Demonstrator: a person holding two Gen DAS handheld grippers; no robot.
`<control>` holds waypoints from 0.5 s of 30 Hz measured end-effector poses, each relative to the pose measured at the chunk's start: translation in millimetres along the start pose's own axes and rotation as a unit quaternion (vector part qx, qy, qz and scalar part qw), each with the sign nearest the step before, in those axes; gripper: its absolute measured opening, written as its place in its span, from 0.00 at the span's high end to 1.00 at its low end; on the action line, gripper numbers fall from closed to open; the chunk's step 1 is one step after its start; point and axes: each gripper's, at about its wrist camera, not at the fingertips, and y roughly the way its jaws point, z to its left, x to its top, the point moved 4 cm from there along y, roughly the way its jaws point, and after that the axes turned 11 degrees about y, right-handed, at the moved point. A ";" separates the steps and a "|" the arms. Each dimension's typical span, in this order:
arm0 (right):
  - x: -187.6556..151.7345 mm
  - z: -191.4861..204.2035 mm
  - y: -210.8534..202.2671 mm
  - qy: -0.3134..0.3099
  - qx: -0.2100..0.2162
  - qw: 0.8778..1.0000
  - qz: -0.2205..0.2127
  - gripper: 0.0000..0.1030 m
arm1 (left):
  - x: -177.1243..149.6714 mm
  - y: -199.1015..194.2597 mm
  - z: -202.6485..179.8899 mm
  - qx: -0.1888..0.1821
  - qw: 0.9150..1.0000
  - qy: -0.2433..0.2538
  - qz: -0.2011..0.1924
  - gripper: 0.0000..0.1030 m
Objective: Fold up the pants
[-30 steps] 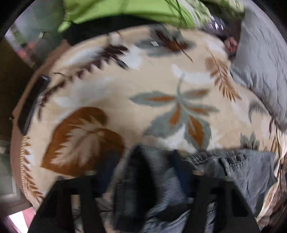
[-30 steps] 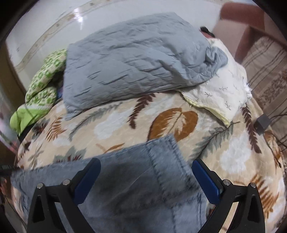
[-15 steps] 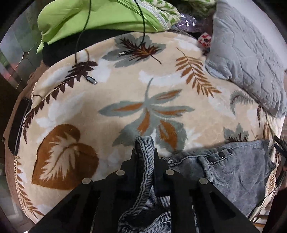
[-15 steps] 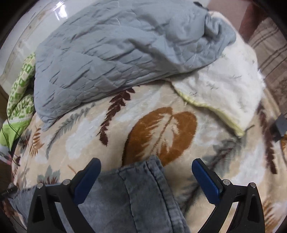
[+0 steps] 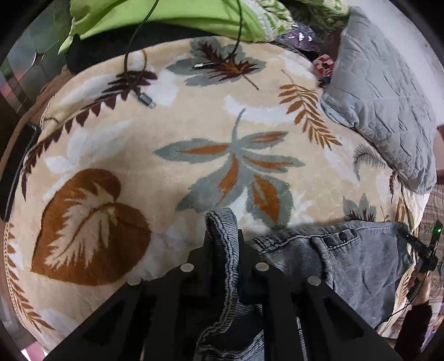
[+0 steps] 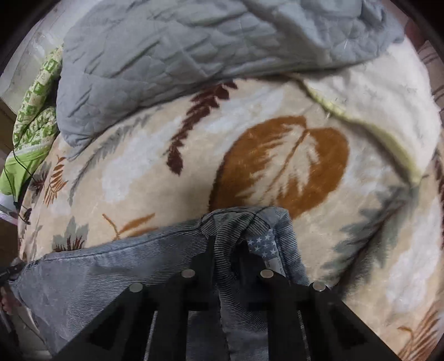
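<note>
1. The left gripper [image 5: 223, 244] had just been closing, and its jaws were pinched on a stitched edge of the pants [image 5: 347, 261], which stood up in a fold between the fingers.
2. The right gripper [image 6: 227, 250] had also just been closing; its jaws were clamped on a bunched corner of the pants [image 6: 111, 275], next to a starred label [image 6: 262, 245] sewn inside the fabric.
3. The pants, grey-blue denim, lay at the near edge of the blanket [image 5: 194, 119], spread sideways between the two grippers, with dark studs showing along the waistband in the left view.
4. The blanket, beige with brown and grey leaf prints, covered the bed under the pants.
5. A grey quilt [image 6: 194, 47] lay bunched on the far side of the blanket, well apart from the pants.
6. A green cloth [image 5: 166, 16] lay at the far edge, and two cables [image 5: 127, 52] ran from it onto the blanket.
7. In the left view, a hand [image 5: 419, 280] showed at the right edge beside the pants.
</note>
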 end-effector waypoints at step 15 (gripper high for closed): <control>53.5 18.4 -129.2 0.035 0.069 0.986 -0.148 0.87 | 39.4 -99.4 -9.7 -0.056 0.986 -0.011 -0.155 0.90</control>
